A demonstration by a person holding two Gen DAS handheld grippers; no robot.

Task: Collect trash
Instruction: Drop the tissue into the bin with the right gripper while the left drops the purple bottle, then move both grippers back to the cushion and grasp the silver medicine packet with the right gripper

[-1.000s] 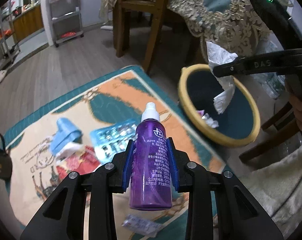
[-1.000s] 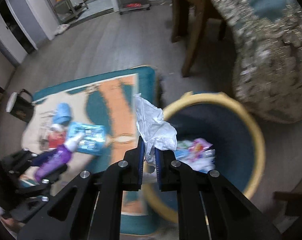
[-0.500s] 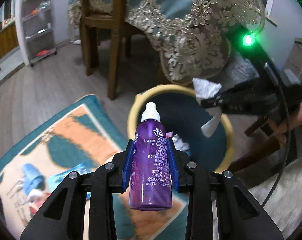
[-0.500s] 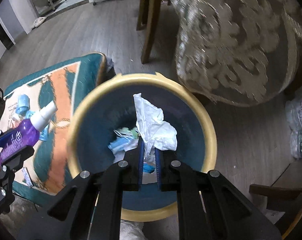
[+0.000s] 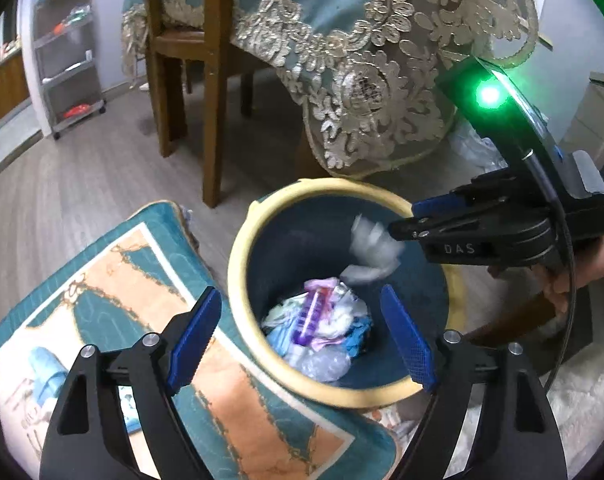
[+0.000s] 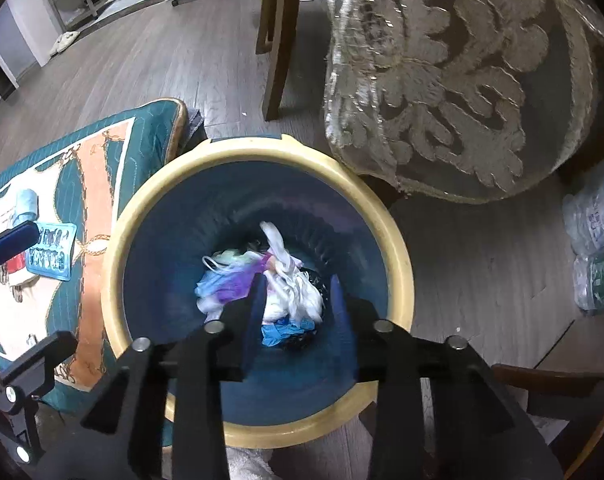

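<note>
Wood-plank floor (image 6: 150,60) underneath everything, running back to metal shelving (image 5: 68,52) by the far wall. Draped from above, a teal tablecloth with cream lace trim (image 5: 366,80), hanging just behind the bin; beside it a wooden chair (image 5: 206,80). Laid flat on the floor, a teal-and-orange patterned mat (image 5: 150,288), its near edge just beside the bin. On the mat in the right wrist view: a blue blister pack (image 6: 50,250) and a pale blue item (image 6: 26,202), too small to identify further.

Standing between mat and tablecloth, a round bin (image 6: 398,248), cream rim, dark blue inside. At its bottom, a heap of trash (image 6: 262,284): white crumpled material, light blue and purple pieces. Within that heap, seen from the left wrist, a purple bottle (image 5: 310,312) lying on its side. Above the heap, a white tissue (image 5: 372,248), blurred, inside the bin's mouth, just beside the right tool's tips and not visibly pinched by them.

Left claw (image 5: 302,332) spread wide over the bin's near rim, blue pads far apart, gripping nothing. Right claw (image 6: 298,308) parted over the bin's centre, blue-edged fingers apart with the trash heap showing between them, gripping nothing. Green light (image 5: 488,96) lit on the right tool's housing, held in a hand (image 5: 594,264) at the frame edge.
</note>
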